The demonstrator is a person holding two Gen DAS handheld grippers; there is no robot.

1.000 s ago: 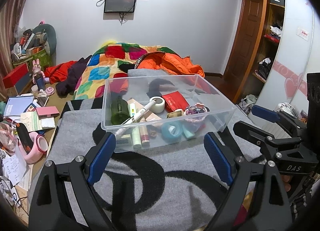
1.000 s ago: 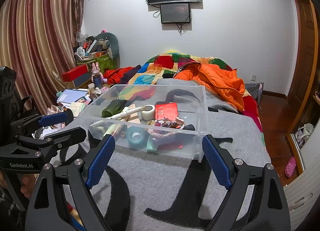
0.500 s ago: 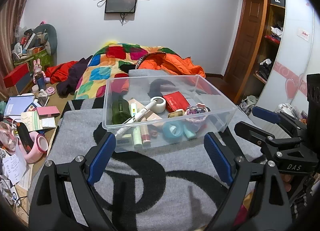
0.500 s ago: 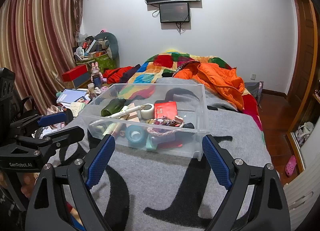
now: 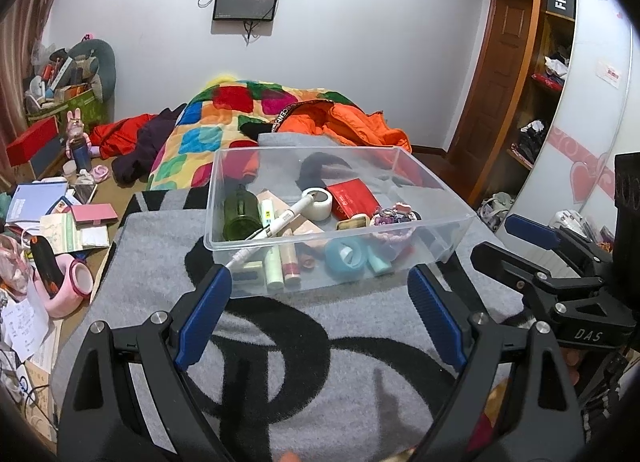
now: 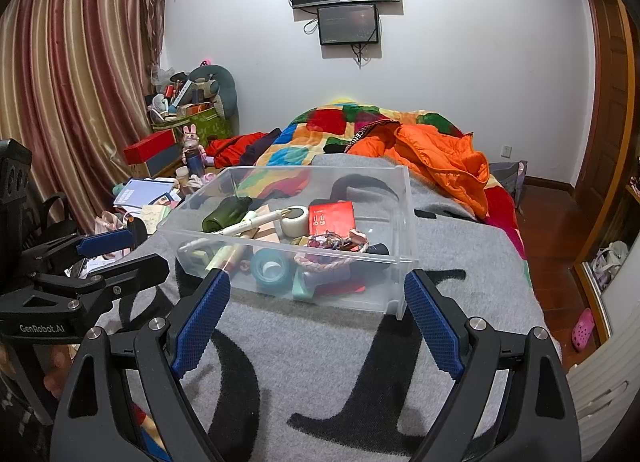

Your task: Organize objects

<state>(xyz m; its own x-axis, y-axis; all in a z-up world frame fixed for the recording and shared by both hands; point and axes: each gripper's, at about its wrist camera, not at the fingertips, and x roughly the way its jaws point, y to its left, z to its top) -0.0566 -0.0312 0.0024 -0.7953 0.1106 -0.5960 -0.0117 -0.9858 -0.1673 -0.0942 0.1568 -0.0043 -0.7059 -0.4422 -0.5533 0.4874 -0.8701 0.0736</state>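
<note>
A clear plastic bin (image 5: 224, 166) (image 6: 404, 198) stands on the grey blanket (image 5: 288, 362) (image 6: 320, 362). It holds a green bottle (image 5: 239, 211) (image 6: 226, 212), a white pen (image 5: 280, 222), a white tape roll (image 5: 318, 202) (image 6: 294, 218), a red packet (image 5: 352, 198) (image 6: 332, 218), a blue tape roll (image 5: 346, 256) (image 6: 272, 268), tubes and hair ties (image 6: 332, 242). My left gripper (image 5: 320, 290) and right gripper (image 6: 316, 294) are both open and empty, just short of the bin's near wall. Each shows at the side of the other's view.
A patchwork quilt (image 5: 240, 110) and an orange jacket (image 6: 436, 158) lie on the bed behind the bin. Books, boxes and clutter (image 5: 60, 222) cover the floor at the left. A wardrobe (image 5: 560, 102) stands at the right.
Both grippers drifted very slightly; the bin sits a touch lower in the views. Nothing was taken or let go.
</note>
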